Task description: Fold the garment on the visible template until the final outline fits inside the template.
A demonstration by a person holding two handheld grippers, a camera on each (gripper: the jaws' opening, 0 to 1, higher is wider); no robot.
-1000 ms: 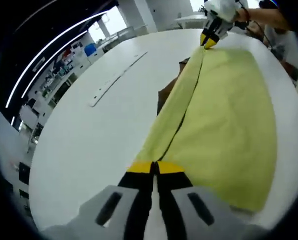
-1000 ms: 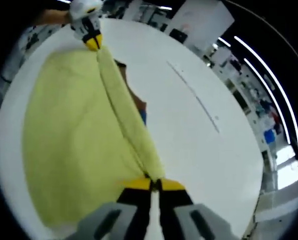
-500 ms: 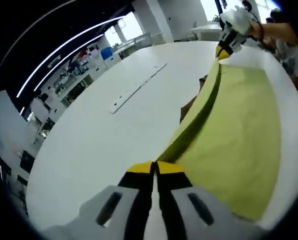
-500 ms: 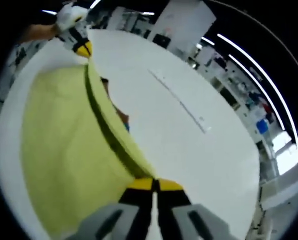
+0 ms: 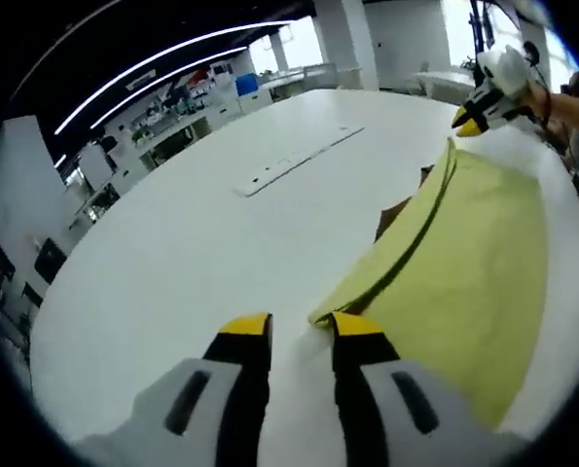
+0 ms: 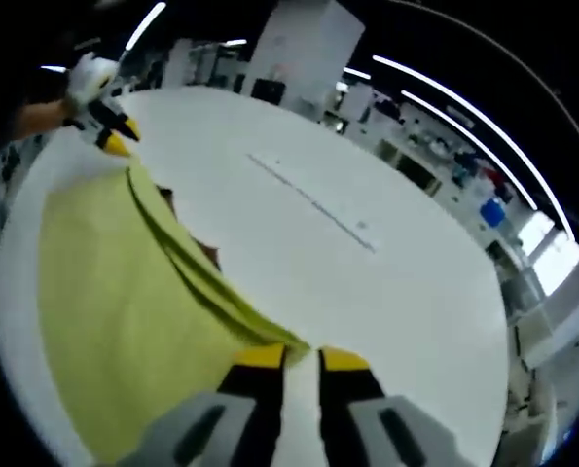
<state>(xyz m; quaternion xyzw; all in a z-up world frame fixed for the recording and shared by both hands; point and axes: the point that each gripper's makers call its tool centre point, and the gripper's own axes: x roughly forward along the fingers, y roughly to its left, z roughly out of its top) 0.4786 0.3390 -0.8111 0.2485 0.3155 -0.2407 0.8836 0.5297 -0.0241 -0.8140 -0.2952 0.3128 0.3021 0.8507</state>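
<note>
Garment (image 5: 464, 272) of yellow-green cloth lies flat on the white round surface (image 5: 172, 253), with one long edge folded over on itself as a narrow band. In the left gripper view, a long thin white strip (image 5: 299, 161) lies on the surface at the left, well apart from the cloth. Lower in this view the left tool (image 5: 300, 329) has its two yellow-tipped jaws apart; nothing is between them, and the near corner of the cloth lies just beside the right jaw. At the folded edge a small brown patch (image 5: 398, 209) shows from under the cloth. At the far right the right tool (image 5: 472, 124) is above the far corner of the garment, and its jaws look open.

In the right gripper view, the left tool (image 6: 114, 136) is at the upper left, close to the far corner of the garment (image 6: 114, 282). A little brown part (image 6: 209, 255) shows beside the folded band. At the bottom the right tool (image 6: 302, 359) has its jaws apart and holds nothing; the cloth corner is just beside the left jaw. The white strip (image 6: 313, 204) lies further right on the surface (image 6: 396, 292).
</note>
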